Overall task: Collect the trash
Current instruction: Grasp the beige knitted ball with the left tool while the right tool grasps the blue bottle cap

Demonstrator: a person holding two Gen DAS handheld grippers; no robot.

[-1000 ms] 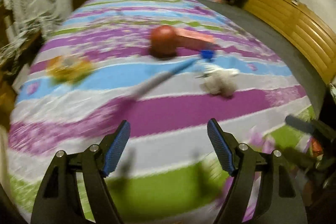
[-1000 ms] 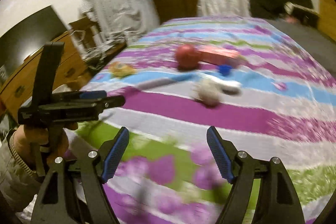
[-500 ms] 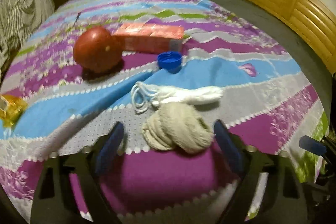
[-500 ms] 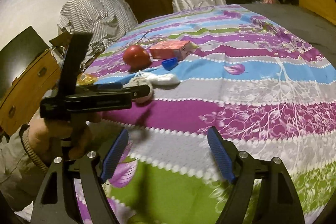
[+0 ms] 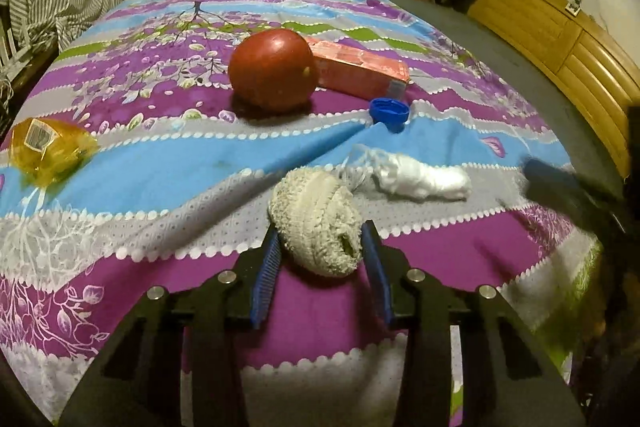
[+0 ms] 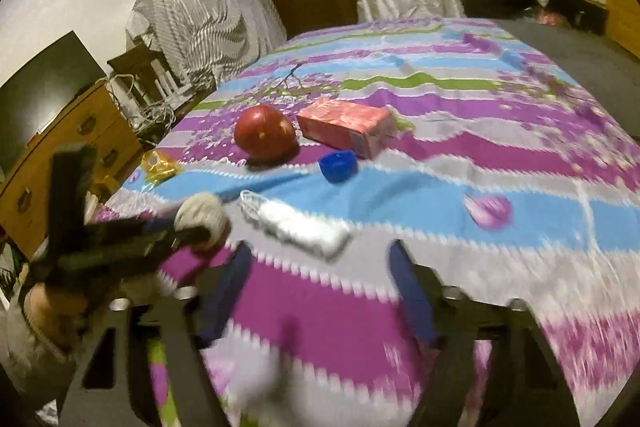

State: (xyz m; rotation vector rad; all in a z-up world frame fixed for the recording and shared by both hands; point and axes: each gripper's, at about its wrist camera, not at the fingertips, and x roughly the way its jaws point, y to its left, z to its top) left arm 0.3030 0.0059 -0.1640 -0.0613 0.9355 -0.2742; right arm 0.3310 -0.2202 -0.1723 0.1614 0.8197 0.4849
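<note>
My left gripper has its blue pads on either side of the beige fabric wad; the pads look to be touching it, so I judge I have it pinched, though it may only be resting on the bedspread and not lifted. My right gripper hangs with its jaws spread wide and nothing between them, blurred over the purple band of the cover.

Just beyond my left pads and a little to the right lies the white crumpled wrapper with its looped string. In the right-wrist view it sits just ahead of my right jaws, slightly to the left, so I take it as the likely next pick for that side. Farther ahead of both is the blue bottle cap, then the red ball with the pink carton close behind it; I cannot tell if they touch. Well off to the left of my left jaws lies the yellow plastic wrapper.

As for progress: I see no bin or bag in either view, and every piece is on the bed. By my reckoning the collecting has barely begun, with one piece in my grip and five left lying.
</note>
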